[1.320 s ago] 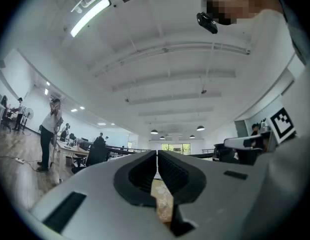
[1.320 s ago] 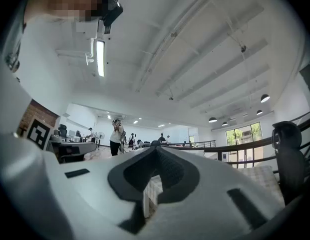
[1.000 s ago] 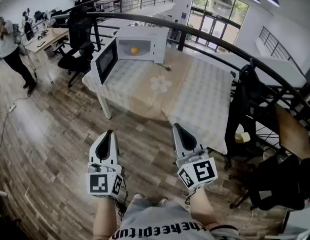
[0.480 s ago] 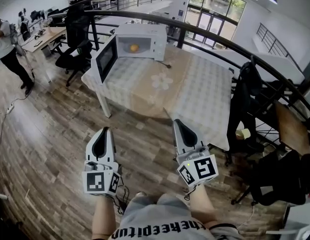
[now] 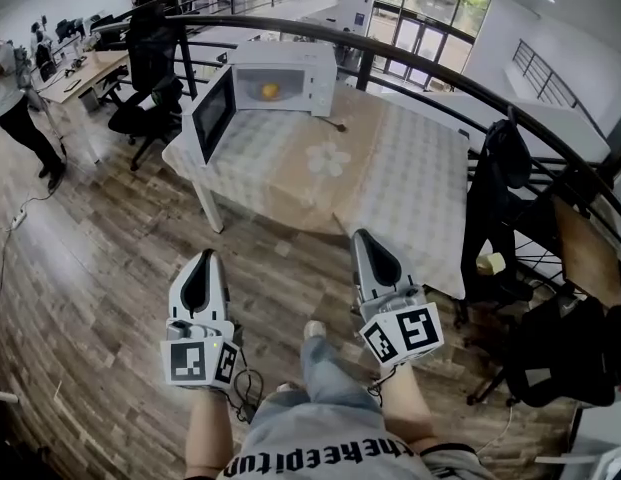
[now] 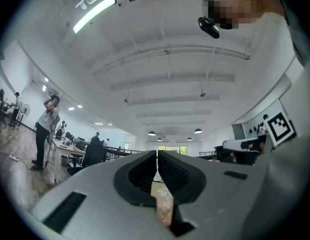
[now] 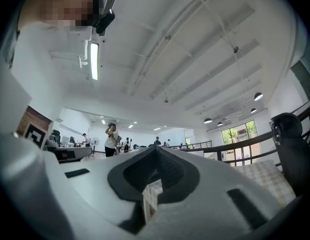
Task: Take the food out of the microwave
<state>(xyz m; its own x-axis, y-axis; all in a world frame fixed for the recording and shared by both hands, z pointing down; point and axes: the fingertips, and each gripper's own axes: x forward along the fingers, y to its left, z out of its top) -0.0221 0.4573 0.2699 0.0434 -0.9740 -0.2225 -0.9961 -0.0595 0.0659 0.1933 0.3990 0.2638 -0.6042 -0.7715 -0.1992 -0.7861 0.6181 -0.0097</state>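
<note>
microwave (image 5: pixel 295 58) sits crosswise, open nearward, food (image 5: pixel 270 90) inside.

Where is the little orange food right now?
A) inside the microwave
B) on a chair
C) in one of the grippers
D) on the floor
A: the orange food sits inside the white microwave, whose door stands open, at the far end of the table.

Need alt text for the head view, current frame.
Two handheld grippers, the left gripper and right gripper, both shut and empty, point toward a cloth-covered table across a wood floor. At its far end a white microwave stands with its door open and a small orange food item inside.
</note>
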